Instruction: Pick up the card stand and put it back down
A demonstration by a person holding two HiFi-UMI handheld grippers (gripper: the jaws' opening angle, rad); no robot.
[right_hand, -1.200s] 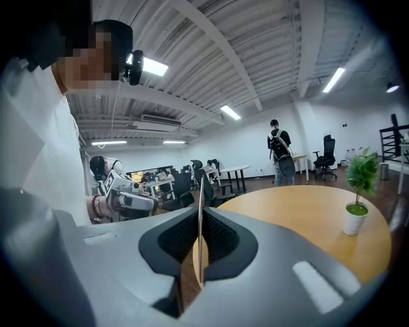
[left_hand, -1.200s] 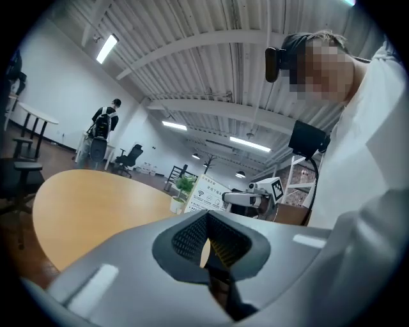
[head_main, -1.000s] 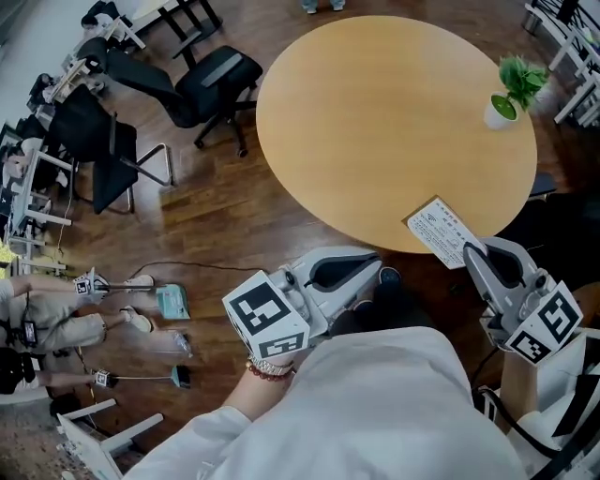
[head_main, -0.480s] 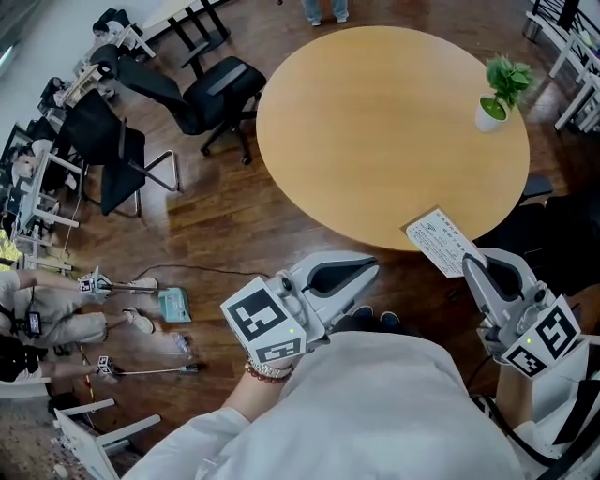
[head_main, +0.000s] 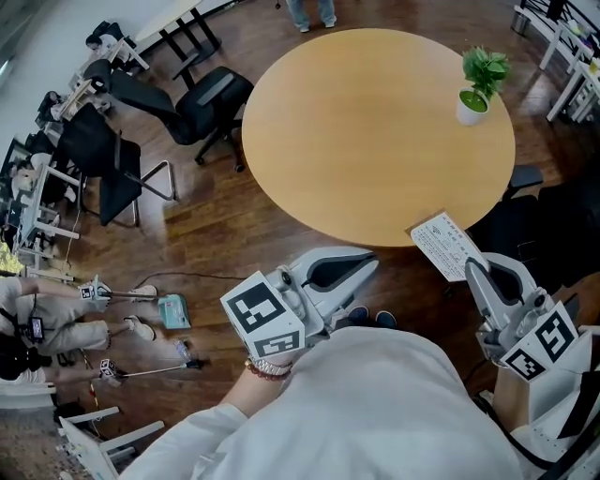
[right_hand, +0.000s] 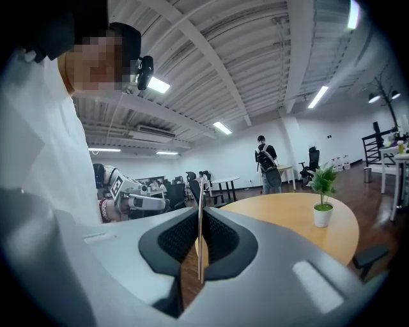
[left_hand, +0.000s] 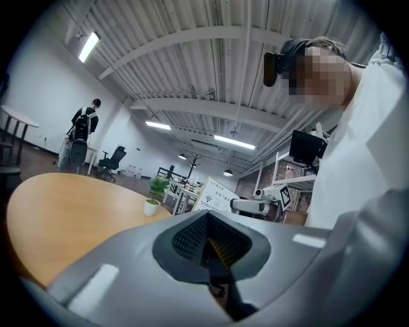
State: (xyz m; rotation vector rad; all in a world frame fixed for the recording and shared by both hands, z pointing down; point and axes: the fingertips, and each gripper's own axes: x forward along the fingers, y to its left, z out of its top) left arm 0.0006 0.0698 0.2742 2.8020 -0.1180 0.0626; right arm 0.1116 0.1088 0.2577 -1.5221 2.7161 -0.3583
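The card stand [head_main: 447, 246], a thin white printed card, is held off the table at the near right rim of the round wooden table [head_main: 375, 131]. My right gripper [head_main: 472, 265] is shut on its lower end. In the right gripper view the card stand [right_hand: 200, 211] shows edge-on, pinched between the pads of the right gripper [right_hand: 199, 255]. My left gripper [head_main: 370, 265] hangs over the floor just short of the table's near edge, shut with nothing in it. In the left gripper view the left gripper [left_hand: 208, 246] has its jaws together, and the card stand [left_hand: 215, 195] shows beyond.
A small potted plant [head_main: 476, 82] stands at the table's far right. Black office chairs [head_main: 202, 89] stand left of the table on the dark wood floor. A person [head_main: 309, 11] stands beyond the table. Another person [head_main: 37, 319] crouches at the far left among cables and tools.
The right gripper with the card stand has drifted slightly back from the table's rim toward me. The head view has shifted a little. The left gripper has kept its place.
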